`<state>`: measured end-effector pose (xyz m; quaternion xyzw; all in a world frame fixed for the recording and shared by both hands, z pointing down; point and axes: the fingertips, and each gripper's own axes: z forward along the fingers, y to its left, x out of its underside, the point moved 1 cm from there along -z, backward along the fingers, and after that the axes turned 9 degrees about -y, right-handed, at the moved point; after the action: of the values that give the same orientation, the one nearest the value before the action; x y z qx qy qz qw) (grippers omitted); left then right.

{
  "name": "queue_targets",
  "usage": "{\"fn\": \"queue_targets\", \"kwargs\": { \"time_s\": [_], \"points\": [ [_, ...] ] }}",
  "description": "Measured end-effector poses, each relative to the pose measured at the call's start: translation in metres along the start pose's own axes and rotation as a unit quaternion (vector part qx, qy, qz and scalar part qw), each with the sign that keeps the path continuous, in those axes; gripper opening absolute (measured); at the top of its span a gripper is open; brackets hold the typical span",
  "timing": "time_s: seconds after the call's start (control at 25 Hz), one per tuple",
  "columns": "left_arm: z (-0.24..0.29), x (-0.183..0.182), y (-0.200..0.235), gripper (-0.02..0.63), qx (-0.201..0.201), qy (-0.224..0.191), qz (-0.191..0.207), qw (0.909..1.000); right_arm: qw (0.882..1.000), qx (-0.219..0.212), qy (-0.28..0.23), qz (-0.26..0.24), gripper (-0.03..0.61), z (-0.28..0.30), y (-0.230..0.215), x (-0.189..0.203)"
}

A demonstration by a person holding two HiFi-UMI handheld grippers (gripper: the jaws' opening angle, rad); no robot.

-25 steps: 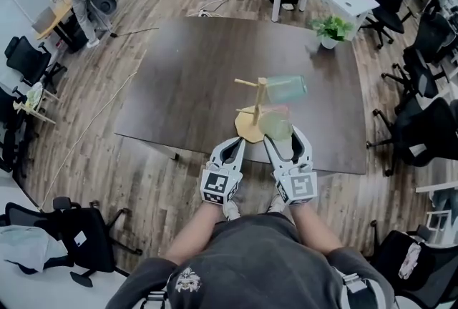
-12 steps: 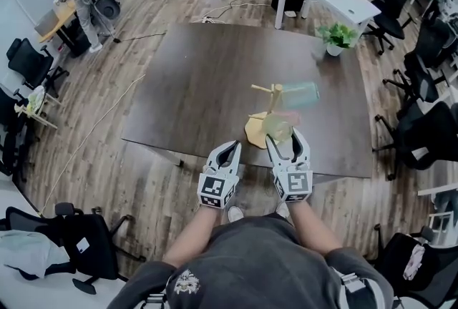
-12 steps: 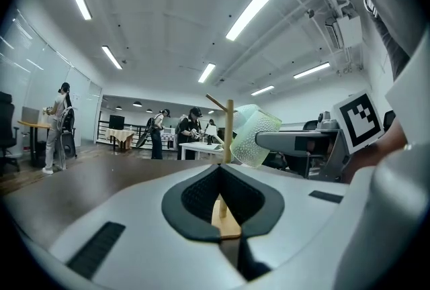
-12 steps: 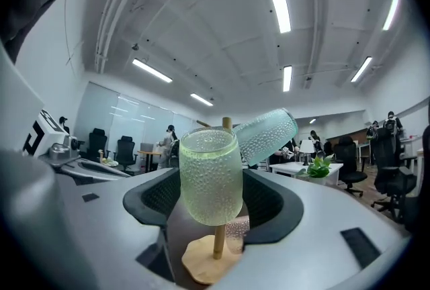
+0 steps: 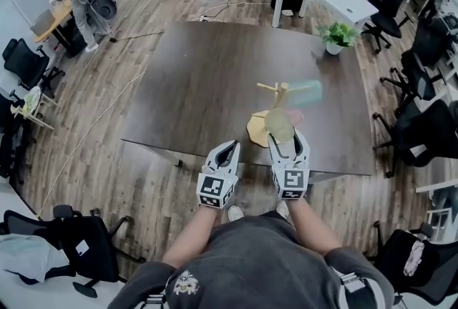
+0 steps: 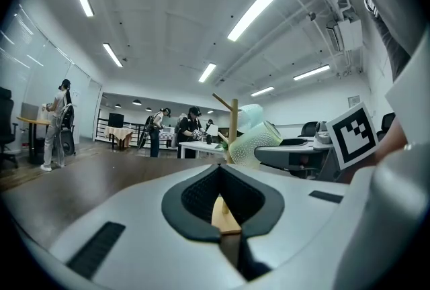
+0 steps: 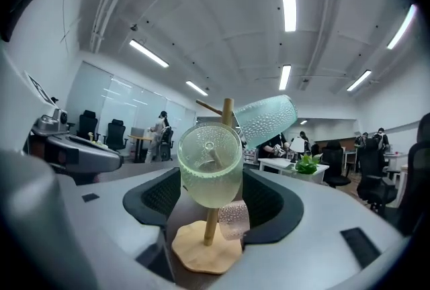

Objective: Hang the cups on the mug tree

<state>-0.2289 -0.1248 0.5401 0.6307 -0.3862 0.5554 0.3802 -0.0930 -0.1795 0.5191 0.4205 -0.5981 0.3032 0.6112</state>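
Jaws on my right gripper (image 7: 213,209) stand wide apart, with the green cup (image 7: 208,164) between them on a peg of the mug tree (image 7: 201,255); I see no pad touching it. My left gripper (image 6: 227,225) is closed on nothing. A teal cup (image 7: 265,121) and a pink cup (image 7: 233,220) hang there too. The tree stands near the front edge of a dark table (image 5: 200,86), with wood floor (image 5: 93,129) and office chairs (image 5: 422,132) around.
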Motion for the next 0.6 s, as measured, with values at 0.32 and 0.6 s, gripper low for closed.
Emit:
{"fn": "queue_targets", "kwargs": {
  "time_s": [0.32,0.6],
  "points": [
    [-0.009,0.003,0.004,0.006,0.002,0.002,-0.003,1.0000,0.999,0.011,0.031,-0.011,0.305,0.000,0.004,0.015],
    [-0.015,0.001,0.000,0.006,0.000,0.000,-0.003,1.0000,0.999,0.021,0.028,-0.016,0.305,-0.002,0.005,0.016]
  ]
}}
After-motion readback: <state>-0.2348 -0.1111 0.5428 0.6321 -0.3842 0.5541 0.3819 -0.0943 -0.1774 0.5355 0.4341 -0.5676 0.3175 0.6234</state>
